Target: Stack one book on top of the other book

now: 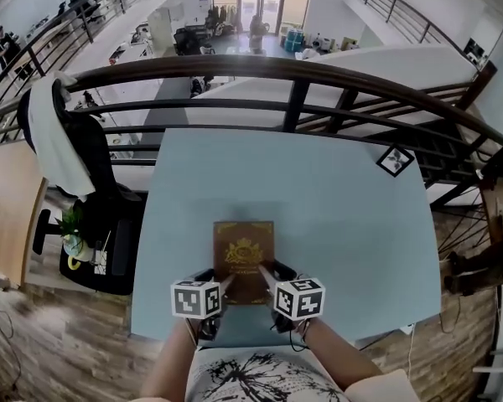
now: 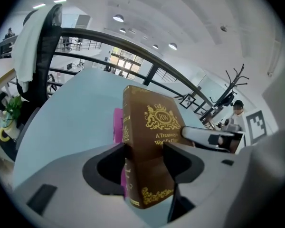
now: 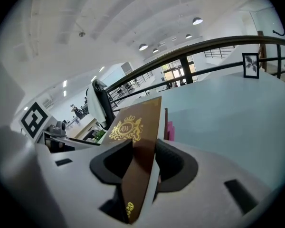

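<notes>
I have both tools on the brown book (image 1: 244,254), one at each side of its near end. The left tool (image 2: 143,149) is clamped across the spine edge, a jaw pressing on each face. The right tool (image 3: 143,147) is clamped the same way on the opposite, page-side edge. Neither tool is empty and neither jaw stands clear of the cover.

The book sits over the near middle of the pale blue desk (image 1: 318,191), with its gold crest facing up. The second volume, a pink book (image 2: 118,122), shows only as a sliver below and just beside the brown spine. The right gripper view shows the same pink edge past the far jaw. From the head view I cannot see it at all, so I judge it lies underneath the brown one.

I read this as the placing step, with the top book over the bottom one. I cannot tell whether it rests there with its full weight or hangs a little above.

The next move calls for settling it flat with its edges roughly square to the pink book. Then I should open both tools together and draw them back toward me without dragging the cover.

As for containers, there are none on the desk. The only one I can pick out is a small pot (image 1: 70,243) on the floor beside the office chair, holding a green plant. It has no part in this job.
</notes>
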Motion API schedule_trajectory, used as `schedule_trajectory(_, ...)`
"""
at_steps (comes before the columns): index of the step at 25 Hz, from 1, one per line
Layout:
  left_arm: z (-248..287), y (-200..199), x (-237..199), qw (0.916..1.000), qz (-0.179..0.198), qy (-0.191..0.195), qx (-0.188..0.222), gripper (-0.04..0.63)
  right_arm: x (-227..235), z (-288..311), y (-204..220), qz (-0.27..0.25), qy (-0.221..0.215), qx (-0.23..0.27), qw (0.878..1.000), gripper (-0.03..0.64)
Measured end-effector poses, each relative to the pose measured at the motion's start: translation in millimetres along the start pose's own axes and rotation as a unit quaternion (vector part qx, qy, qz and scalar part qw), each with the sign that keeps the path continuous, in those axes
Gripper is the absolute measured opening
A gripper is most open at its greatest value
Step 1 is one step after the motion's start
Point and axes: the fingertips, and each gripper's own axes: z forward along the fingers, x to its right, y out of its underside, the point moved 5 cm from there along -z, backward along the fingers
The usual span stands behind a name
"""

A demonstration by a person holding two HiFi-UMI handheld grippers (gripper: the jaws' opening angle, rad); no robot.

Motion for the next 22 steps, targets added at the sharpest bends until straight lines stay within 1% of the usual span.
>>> schedule_trajectory(6, 11, 12, -13, 0.9997, -0.018, -0.006, -0.017, 0.244, 5, 14, 14, -0.003, 0.002, -0.03, 1.0, 0.14)
schedule_trajectory(9, 21, 15, -18, 0.9993, -0.026, 0.001, -0.026, 0.244, 10, 22, 20, 0.014, 0.008, -0.039, 0.999, 0.141)
schedule_trajectory(12, 25, 16, -21, 0.9993, -0.026, 0.001, -0.027, 0.244, 14, 27, 25, 0.033, 0.01, -0.044, 0.998, 0.143)
schedule_trajectory(15, 27, 15, -21, 0.9995, -0.022, 0.001, -0.024, 0.244, 17, 30, 26, 0.035, 0.008, -0.039, 0.999, 0.144)
schedule_trajectory(18, 28, 15, -23, 0.9994, -0.023, 0.004, -0.027, 0.244, 17, 32, 27, 0.033, 0.008, -0.04, 0.999, 0.146)
schedule_trajectory(22, 28, 15, -22, 0.9994, -0.019, 0.006, -0.029, 0.244, 16, 31, 27, 0.015, 0.018, -0.038, 0.999, 0.15)
